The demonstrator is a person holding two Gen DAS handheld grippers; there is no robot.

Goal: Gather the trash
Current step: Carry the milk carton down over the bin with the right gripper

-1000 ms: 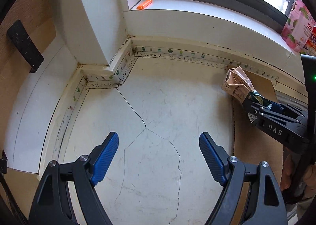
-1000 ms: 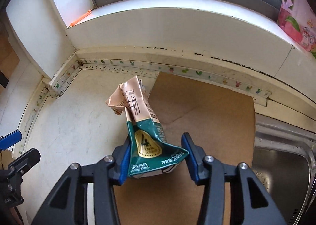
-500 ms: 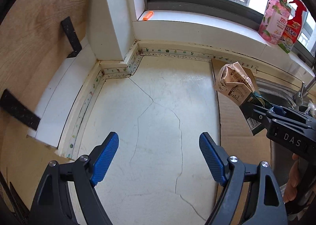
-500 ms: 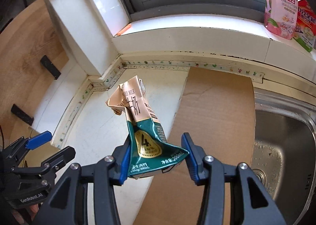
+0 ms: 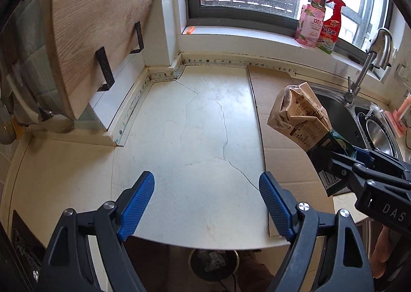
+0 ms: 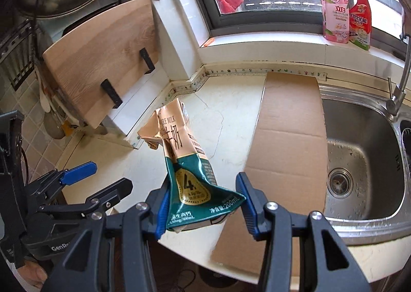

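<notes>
— What's the right gripper (image 6: pixel 203 204) got hold of?

— A crushed milk carton (image 6: pixel 179 158), tan on top and green at the bottom. The blue pads (image 6: pixel 161 212) are pinched on the green base, one on each side, and the crumpled tan end sticks up and away from the fingers. The carton hangs in the air, clear of the counter (image 6: pixel 231 125).

— And what's under it?

— Past the fingertips lies the pale, cracked worktop, and just off to the gripper's right a flat sheet of cardboard (image 6: pixel 290 122) is spread on it, reaching to the rim of the steel sink (image 6: pixel 359 153). The counter's front edge falls right below the jaws.

— The left gripper (image 5: pixel 206 202)?

— Spread wide, nothing between the fingers. Through the gap I see only bare worktop. The other tool and the carton sit up to its right, well apart from it.

— Anything on the floor?

— Below the left gripper, under the counter's lip, there's a round dark thing (image 5: pixel 213 261). Could be a bin, but it's half hidden and I can't tell for sure.

— And further ahead?

— A wooden board (image 5: pixel 102 30) leans on black brackets off to the left, and on the window sill ahead to the right stand a pink pouch (image 5: pixel 309 27) and a red spray bottle (image 5: pixel 331 30), side by side.
</notes>
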